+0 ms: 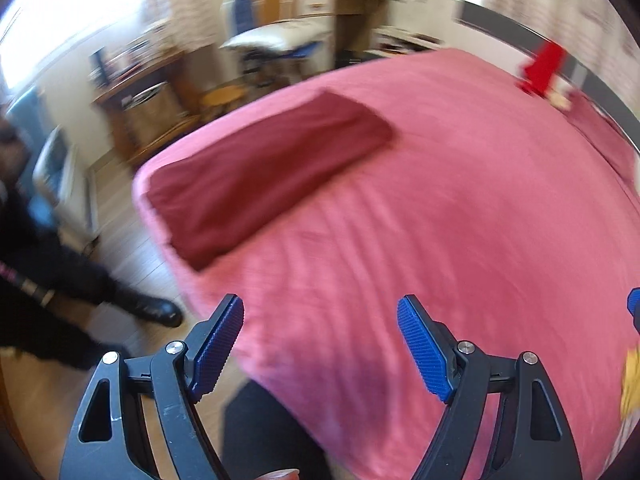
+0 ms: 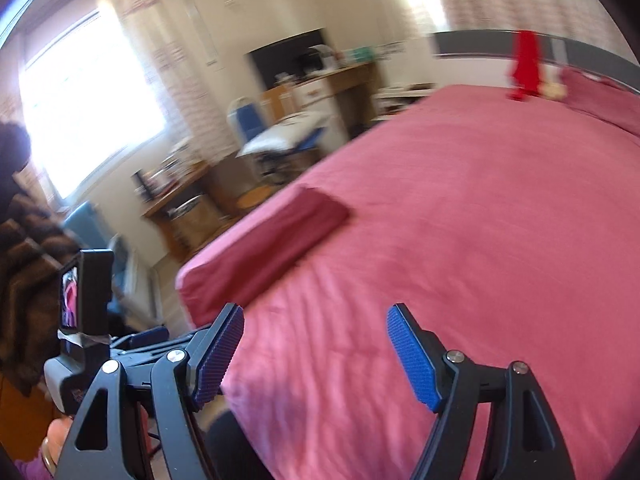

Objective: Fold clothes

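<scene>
A dark red folded garment (image 1: pixel 256 176) lies flat near the left edge of a bed with a pink cover (image 1: pixel 440 208). It also shows in the right wrist view (image 2: pixel 280 240) on the same cover (image 2: pixel 460 220). My left gripper (image 1: pixel 320 320) is open and empty, held above the bed's near corner, short of the garment. My right gripper (image 2: pixel 314 328) is open and empty, also above the near part of the bed. The left gripper's body and its camera (image 2: pixel 86 292) show at the left of the right wrist view.
A bright red item (image 1: pixel 542 68) stands at the bed's far end by the dark headboard; it also shows in the right wrist view (image 2: pixel 526 66). A yellow object (image 1: pixel 632 384) sits at the right edge. Wooden tables, chairs and a person's dark shoe (image 1: pixel 154 308) occupy the floor to the left.
</scene>
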The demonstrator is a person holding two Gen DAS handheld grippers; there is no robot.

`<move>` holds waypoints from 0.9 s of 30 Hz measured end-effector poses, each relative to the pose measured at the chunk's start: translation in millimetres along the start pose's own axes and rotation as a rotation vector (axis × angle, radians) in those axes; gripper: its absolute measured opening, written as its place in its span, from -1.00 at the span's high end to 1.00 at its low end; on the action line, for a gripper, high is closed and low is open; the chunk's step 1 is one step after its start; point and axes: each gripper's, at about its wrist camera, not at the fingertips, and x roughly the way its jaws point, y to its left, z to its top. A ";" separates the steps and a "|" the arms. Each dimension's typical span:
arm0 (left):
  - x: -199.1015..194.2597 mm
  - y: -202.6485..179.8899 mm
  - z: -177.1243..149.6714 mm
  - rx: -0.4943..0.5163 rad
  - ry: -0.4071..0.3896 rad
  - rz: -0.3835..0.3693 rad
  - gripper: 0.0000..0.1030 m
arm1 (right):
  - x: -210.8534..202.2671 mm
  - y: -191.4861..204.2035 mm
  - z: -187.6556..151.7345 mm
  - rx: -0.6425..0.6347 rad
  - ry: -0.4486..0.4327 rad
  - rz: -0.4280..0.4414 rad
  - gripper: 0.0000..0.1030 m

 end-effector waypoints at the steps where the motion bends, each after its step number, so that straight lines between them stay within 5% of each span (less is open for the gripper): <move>1: -3.2 -14.5 -4.2 0.033 -0.002 -0.019 -0.57 | -14.7 -11.5 -6.5 0.023 -0.011 -0.028 -0.48; 12: -55.8 -172.5 -62.0 0.376 -0.046 -0.260 -0.57 | -141.8 -106.6 -68.4 0.208 -0.139 -0.356 -0.48; 27: -91.3 -294.8 -139.7 0.657 -0.016 -0.451 -0.57 | -243.1 -191.7 -144.6 0.414 -0.200 -0.623 -0.48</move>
